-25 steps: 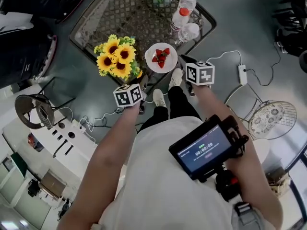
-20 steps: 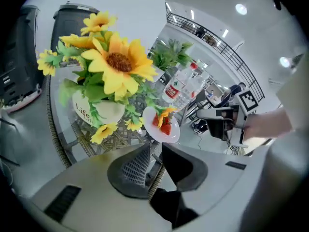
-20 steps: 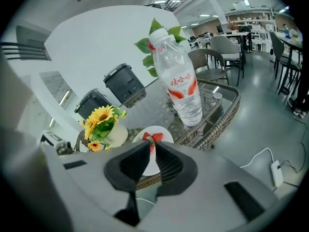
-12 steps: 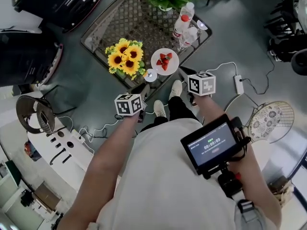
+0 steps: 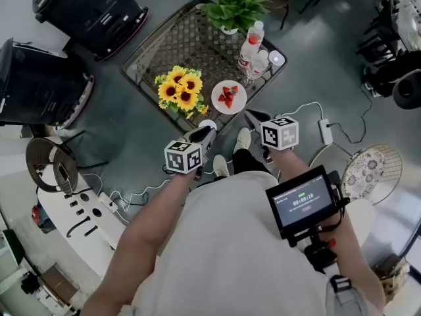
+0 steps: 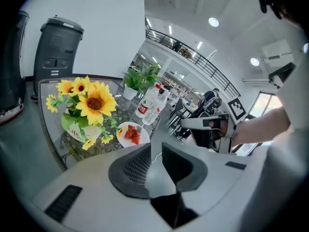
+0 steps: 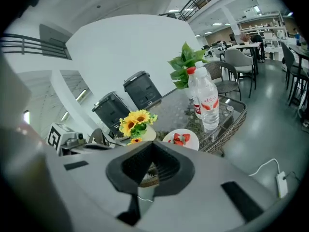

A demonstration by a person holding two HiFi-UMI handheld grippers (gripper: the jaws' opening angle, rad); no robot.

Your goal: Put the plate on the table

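A white plate (image 5: 229, 97) with strawberries sits on the glass-topped wicker table (image 5: 177, 38), near its front edge and beside a sunflower bouquet (image 5: 179, 89). The left gripper view has the plate (image 6: 133, 133) beyond the jaws, and in the right gripper view the plate (image 7: 181, 139) lies past the tips. My left gripper (image 5: 199, 136) hovers off the table's front edge, open and empty. My right gripper (image 5: 254, 118) hangs just in front of the plate. Its tips meet with nothing between them.
Two water bottles (image 5: 253, 45) and a potted plant (image 5: 235, 5) stand at the table's far end. A small white round thing (image 5: 208, 125) sits at the front edge. Black bins (image 5: 92, 8) stand to the left, a wire chair (image 5: 371, 166) and a floor cable (image 5: 325, 131) to the right.
The view has drawn back: the table and plate now sit higher and smaller in frame. Both grippers show lower, with more floor between them and the table.
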